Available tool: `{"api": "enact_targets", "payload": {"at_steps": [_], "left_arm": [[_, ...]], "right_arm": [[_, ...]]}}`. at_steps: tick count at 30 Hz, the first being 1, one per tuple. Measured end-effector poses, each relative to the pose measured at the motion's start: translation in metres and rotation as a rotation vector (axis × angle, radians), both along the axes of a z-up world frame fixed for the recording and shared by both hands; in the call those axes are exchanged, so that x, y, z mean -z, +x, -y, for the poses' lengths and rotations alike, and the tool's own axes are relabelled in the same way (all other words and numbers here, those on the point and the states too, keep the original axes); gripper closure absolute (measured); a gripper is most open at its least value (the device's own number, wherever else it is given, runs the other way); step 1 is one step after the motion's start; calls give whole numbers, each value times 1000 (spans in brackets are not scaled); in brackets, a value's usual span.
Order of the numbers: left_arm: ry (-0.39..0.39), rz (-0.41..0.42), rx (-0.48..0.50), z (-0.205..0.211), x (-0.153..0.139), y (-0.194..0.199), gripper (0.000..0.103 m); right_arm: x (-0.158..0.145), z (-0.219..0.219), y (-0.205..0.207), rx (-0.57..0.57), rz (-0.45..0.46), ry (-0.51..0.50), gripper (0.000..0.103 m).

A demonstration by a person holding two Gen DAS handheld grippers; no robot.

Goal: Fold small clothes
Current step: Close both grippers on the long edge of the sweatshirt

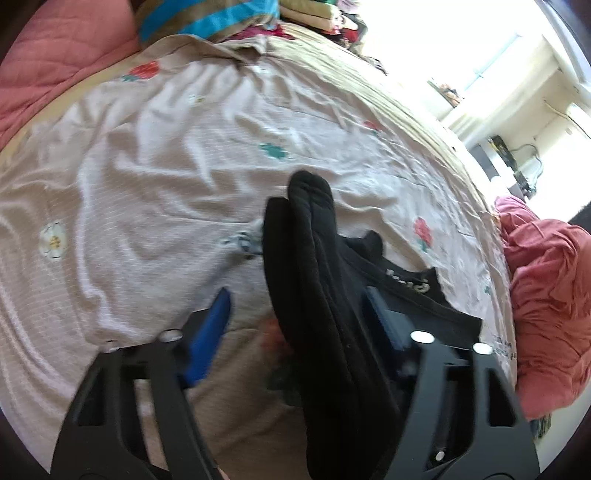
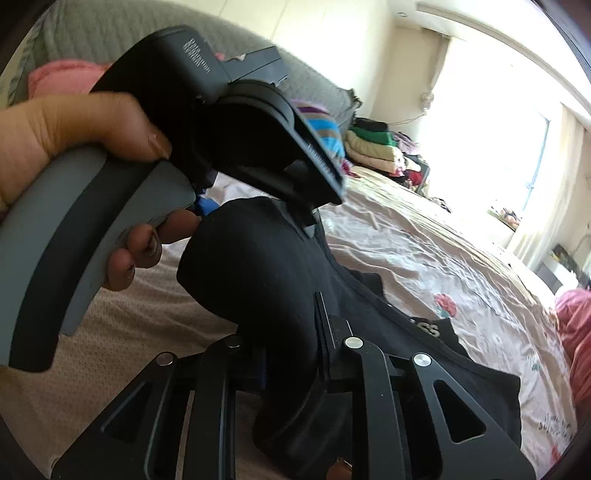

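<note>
A black garment lies on the bed, its waistband with white lettering flat on the sheet and a thick fold raised upright. That fold stands between the blue pads of my left gripper. The left pad is clear of the cloth, with a gap showing, so this gripper is open. In the right wrist view the same black garment bulges up from my right gripper, which is shut on it low in the frame. A hand holds the left gripper's grey handle just above the cloth.
The bed has a pale floral sheet. A crumpled red blanket lies at its right edge and a pink quilt at top left. Folded clothes and a striped blue and brown cloth are stacked at the far end.
</note>
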State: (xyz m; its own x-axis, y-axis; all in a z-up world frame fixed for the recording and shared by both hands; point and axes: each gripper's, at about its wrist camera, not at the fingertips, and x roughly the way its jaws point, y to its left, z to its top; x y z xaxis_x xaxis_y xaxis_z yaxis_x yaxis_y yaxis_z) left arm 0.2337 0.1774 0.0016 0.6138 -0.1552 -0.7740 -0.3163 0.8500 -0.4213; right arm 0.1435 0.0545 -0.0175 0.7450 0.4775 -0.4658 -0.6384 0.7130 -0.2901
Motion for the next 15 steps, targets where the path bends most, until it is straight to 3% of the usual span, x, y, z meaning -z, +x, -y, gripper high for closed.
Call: {"api": "enact_targets", "payload": {"at_steps": [4,15], "left_arm": [[3,34,39,22,-12,1,79],[70,101,119,82,-54,-1,85]], "right_arm": [[-7,20,-5,31,11,53,85],[-25,74,-13,125,30,198,86]]}}
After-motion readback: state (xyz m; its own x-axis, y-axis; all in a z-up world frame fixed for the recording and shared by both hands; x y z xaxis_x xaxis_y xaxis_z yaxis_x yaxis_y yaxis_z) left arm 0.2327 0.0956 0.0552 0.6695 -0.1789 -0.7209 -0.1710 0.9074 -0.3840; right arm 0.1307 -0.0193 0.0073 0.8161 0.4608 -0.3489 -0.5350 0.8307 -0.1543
